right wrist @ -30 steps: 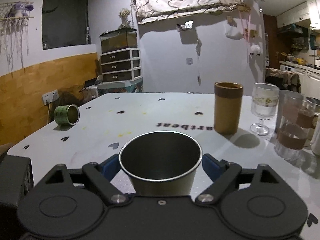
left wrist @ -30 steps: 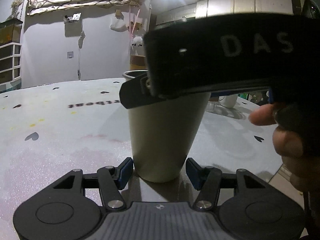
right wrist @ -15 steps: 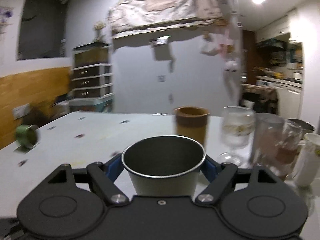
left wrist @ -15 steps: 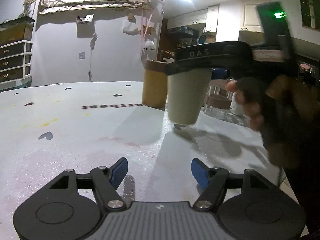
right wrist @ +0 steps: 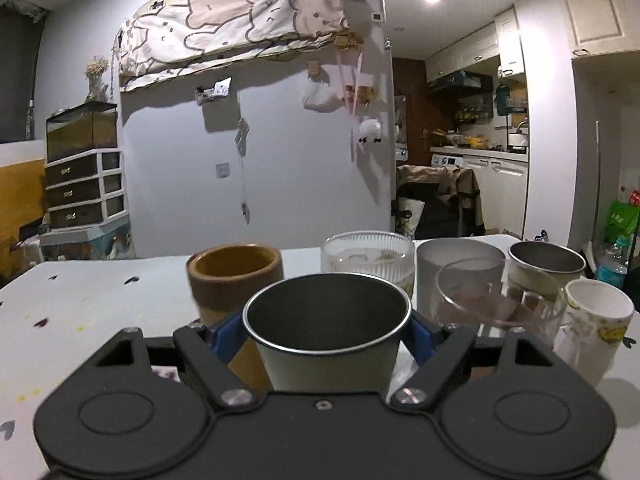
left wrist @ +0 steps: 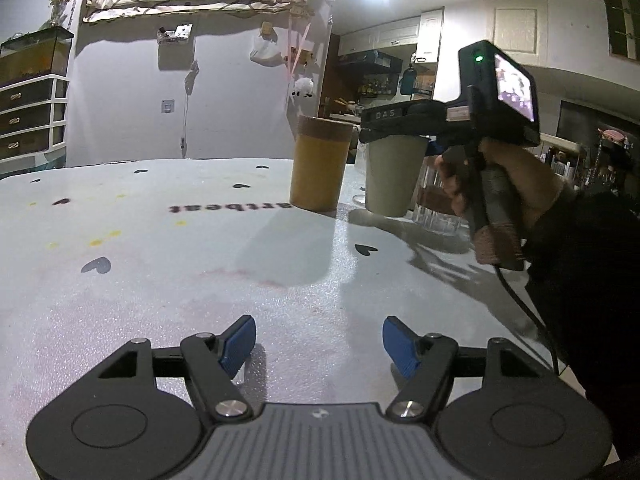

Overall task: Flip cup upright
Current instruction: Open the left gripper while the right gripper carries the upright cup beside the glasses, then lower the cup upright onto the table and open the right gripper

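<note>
My right gripper (right wrist: 326,330) is shut on a metal cup (right wrist: 327,346) and holds it upright by its rim, mouth up. In the left wrist view the same cup (left wrist: 392,178) hangs in the right gripper (left wrist: 394,136) just above the table, beside a brown wooden cup (left wrist: 320,164). My left gripper (left wrist: 319,340) is open and empty, low over the near part of the white table (left wrist: 160,272).
A group of vessels stands at the table's right: the brown wooden cup (right wrist: 234,276), a ribbed glass (right wrist: 366,252), a frosted glass (right wrist: 456,260), a clear glass (right wrist: 496,300), another metal cup (right wrist: 546,264) and a white paper cup (right wrist: 596,328).
The right gripper has carried the upright cup away from the left gripper, to the right and farther back, up to the brown cup and glasses. The left gripper stayed open.
</note>
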Motion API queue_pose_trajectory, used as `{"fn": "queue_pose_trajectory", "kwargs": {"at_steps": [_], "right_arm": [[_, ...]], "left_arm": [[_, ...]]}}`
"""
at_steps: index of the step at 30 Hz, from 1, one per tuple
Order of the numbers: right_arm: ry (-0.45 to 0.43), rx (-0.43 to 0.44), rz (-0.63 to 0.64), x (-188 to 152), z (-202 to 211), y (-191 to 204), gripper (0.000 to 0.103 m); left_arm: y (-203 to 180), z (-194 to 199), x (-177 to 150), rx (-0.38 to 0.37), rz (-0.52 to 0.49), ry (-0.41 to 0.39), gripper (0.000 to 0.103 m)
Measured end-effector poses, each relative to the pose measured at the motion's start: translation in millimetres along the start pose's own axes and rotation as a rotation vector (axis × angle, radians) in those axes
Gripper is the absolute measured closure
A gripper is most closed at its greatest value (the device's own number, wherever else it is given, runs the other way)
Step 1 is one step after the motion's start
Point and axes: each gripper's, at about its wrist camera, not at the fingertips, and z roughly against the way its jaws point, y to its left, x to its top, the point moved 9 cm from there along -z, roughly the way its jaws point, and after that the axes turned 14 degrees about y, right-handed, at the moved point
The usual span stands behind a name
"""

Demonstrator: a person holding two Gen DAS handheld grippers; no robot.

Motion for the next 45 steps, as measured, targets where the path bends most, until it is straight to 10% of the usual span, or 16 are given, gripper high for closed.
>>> {"fn": "queue_pose_trajectory", "kwargs": {"at_steps": [13,31,45], "right_arm": [[0.047,-0.018,-0.018,-7,-6,-3,0.012],[-0.112,0.075,-0.004,-61,137,-13,0.006],[-0.106,0.032,-0.037,-121,173,-31,0.003]], "left_arm": [[2,1,5,0.010,0.006,-0.008,0.032],[11,19,31,0.064,0.034,-0.071,0.032],[-1,31,42,0.091,0.009,-0.116,0.023]]}}
